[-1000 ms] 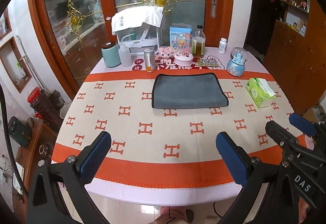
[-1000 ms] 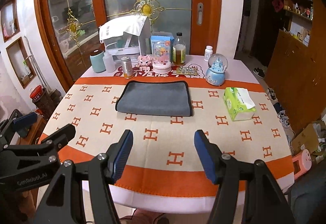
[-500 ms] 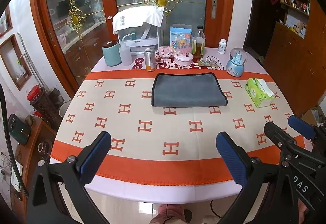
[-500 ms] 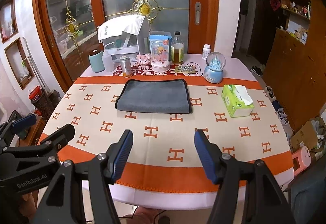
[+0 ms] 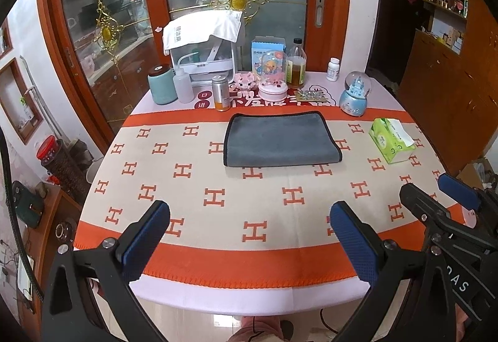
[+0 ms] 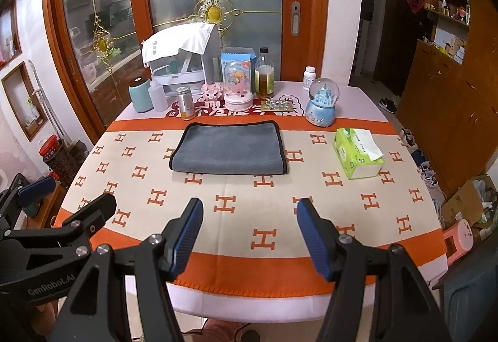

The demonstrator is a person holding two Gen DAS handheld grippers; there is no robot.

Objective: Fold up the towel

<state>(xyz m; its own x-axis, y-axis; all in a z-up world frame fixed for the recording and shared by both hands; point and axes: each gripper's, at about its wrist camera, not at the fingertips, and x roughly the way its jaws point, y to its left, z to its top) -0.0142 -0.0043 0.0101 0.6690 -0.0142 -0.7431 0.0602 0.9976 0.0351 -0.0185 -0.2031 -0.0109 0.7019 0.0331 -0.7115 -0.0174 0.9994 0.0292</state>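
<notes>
A grey towel (image 5: 280, 139) with a dark edge lies folded flat on the far half of the table; it also shows in the right wrist view (image 6: 228, 147). My left gripper (image 5: 249, 236) is open and empty, held above the table's near edge, well short of the towel. My right gripper (image 6: 247, 230) is open and empty, also over the near edge. Each gripper shows at the side of the other's view: the right gripper (image 5: 435, 195), the left gripper (image 6: 71, 199).
The table (image 5: 249, 267) has an orange and cream H-pattern cloth. A green tissue box (image 5: 390, 139) lies right of the towel. Behind the towel stand a snow globe (image 5: 354, 94), bottles, a can (image 5: 221, 93), a teal canister (image 5: 162, 85) and a white appliance (image 5: 205, 52).
Both grippers have drawn back from the table and risen a little, so the towel looks smaller and farther. Both stay open. The towel has not moved.
</notes>
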